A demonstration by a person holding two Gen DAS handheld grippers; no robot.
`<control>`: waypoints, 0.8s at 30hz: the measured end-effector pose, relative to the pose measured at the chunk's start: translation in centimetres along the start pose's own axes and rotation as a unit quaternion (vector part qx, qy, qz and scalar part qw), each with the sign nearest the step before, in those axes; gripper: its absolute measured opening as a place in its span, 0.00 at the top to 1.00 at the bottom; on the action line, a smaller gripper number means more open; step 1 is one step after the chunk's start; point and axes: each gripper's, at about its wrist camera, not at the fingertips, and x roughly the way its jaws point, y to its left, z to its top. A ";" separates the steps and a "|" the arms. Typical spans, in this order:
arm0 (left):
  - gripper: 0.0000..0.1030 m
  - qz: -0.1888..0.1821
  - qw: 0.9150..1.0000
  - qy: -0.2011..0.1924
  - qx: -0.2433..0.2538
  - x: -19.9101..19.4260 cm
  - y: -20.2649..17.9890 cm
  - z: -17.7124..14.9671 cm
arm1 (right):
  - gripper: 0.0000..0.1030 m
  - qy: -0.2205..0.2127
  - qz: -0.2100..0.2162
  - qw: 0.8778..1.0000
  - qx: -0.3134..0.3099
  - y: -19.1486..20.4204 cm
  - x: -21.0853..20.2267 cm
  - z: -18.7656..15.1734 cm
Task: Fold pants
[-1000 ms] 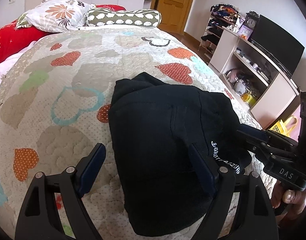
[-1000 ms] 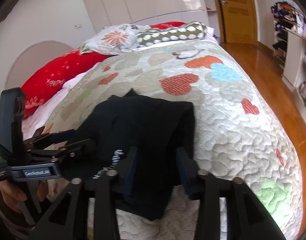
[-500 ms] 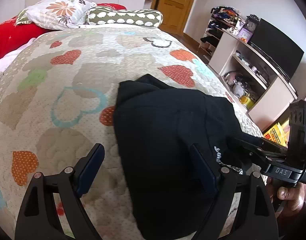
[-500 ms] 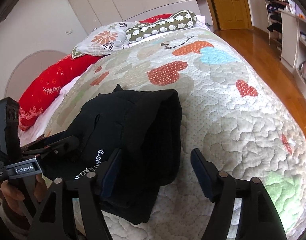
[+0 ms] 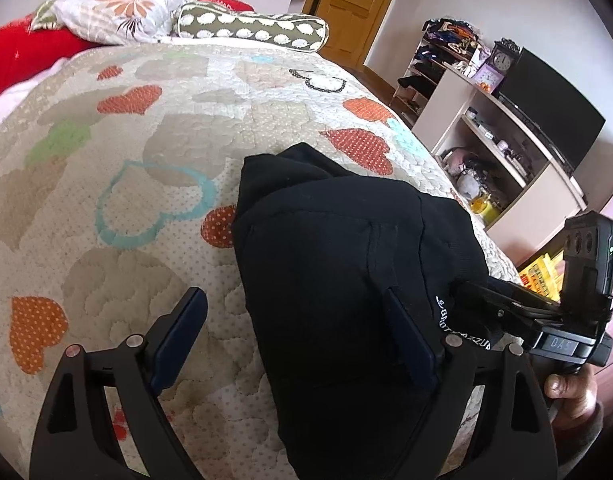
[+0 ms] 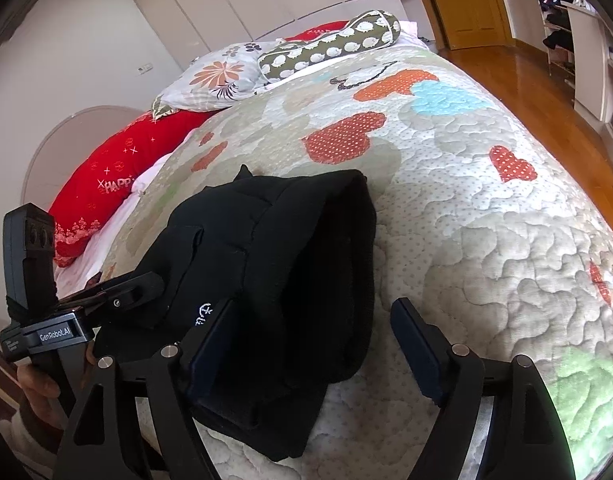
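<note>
Black folded pants lie in a thick bundle on the heart-patterned quilt, with white lettering near their front edge. My left gripper hovers over the bundle's left edge with its jaws wide and still opening; one finger is above the quilt, the other above the cloth, and neither pad presses. My right gripper straddles the bundle's right edge, jaws opening, cloth between the fingers but not pinched. Each gripper shows in the other's view, the right gripper and the left gripper, both by the lettered edge.
A floral pillow, a spotted bolster and a red cushion lie at the head of the bed. A shelf unit with a television stands to the right. A wooden door and wooden floor lie beyond.
The right jaws spread from close around the bundle's folded edge to wide apart, letting the cloth go. The left gripper stayed wide and barely shifted.
</note>
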 end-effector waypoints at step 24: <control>0.00 -0.028 0.999 0.021 -0.002 2.2 0.0 -0.2 | 0.10 -0.013 0.024 0.999 -0.019 0.3 1.7 0.4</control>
